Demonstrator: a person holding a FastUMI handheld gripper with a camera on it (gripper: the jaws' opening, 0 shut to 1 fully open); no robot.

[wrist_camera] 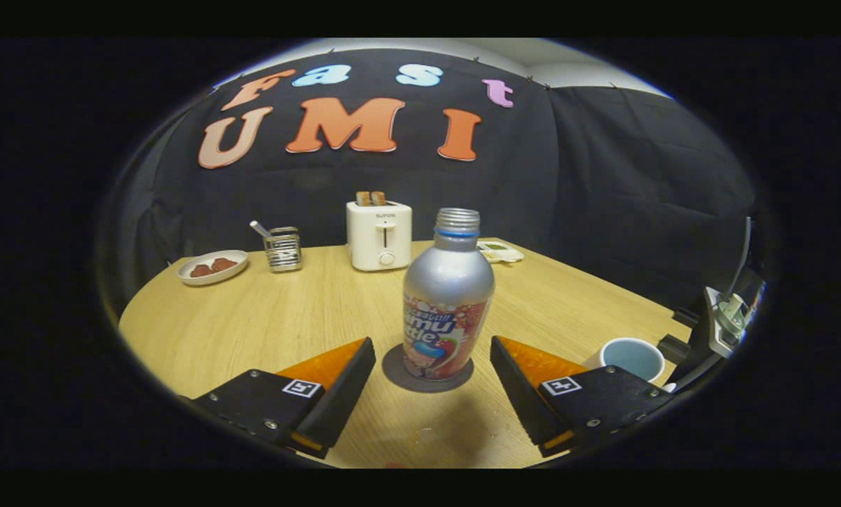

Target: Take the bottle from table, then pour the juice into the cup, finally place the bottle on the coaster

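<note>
**Round wooden table, bottle on coaster**

Wood tabletop (265, 317) lay under my gripper (432, 370), its fingers spread wide, touching nothing. One bottle (448, 303) stood upright on one coaster (395, 370) just ahead, between the tips. One cup (631, 358) sat beside my right finger. Beyond: one toaster (378, 236), one plate (212, 267), one rack (282, 248).

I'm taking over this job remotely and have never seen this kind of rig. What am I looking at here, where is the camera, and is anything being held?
This is a hand-held two-finger gripper; the camera rides on it and looks forward along its fingers. The fingers are spread open and hold nothing. Just ahead of them, the silver bottle stands upright, cap off, on a dark round coaster on the wooden table. A cup sits beside the right finger. Further back are a white toaster, a metal rack and a plate of food.
</note>
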